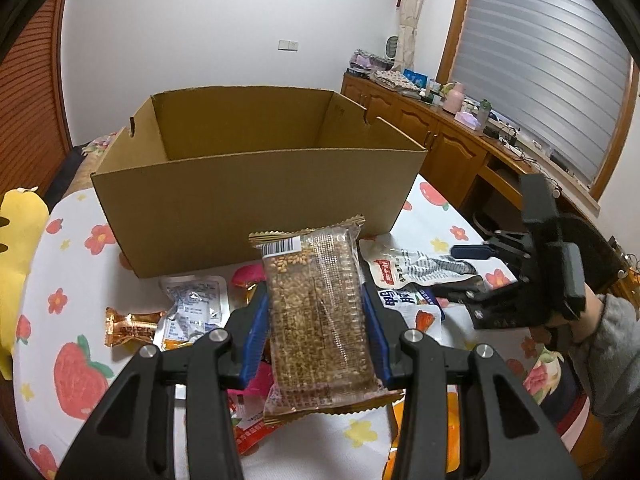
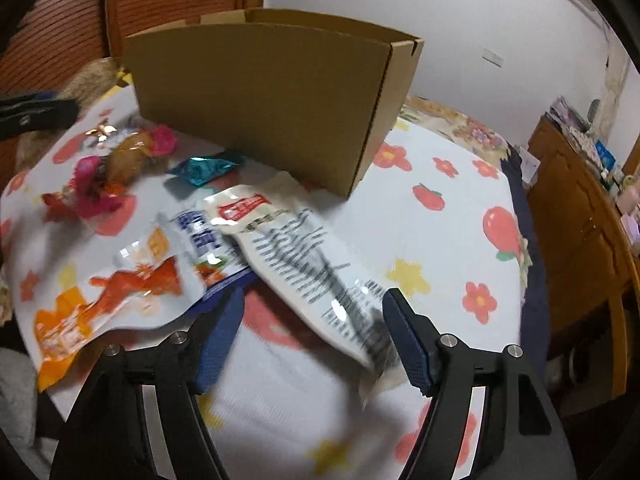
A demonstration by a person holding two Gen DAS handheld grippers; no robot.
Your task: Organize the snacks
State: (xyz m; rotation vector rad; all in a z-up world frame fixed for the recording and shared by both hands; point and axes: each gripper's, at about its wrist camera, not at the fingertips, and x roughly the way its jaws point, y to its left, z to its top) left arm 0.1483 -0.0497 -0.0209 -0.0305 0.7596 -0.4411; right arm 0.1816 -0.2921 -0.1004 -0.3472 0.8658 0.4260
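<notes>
Meanwhile left gripper (image 1: 316, 320) clamps one grain bar (image 1: 318, 316), right gripper (image 2: 312, 332) gapes, one box (image 1: 256, 200).

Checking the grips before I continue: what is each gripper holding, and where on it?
Left gripper clamps the grain bar packet across its long sides, mid-length. Right gripper is open, holding nothing.

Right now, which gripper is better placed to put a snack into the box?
Left. The left gripper is shut on the grain bar, raised facing the open box. The right gripper is open and holds nothing, its fingers around a white pouch.
</notes>
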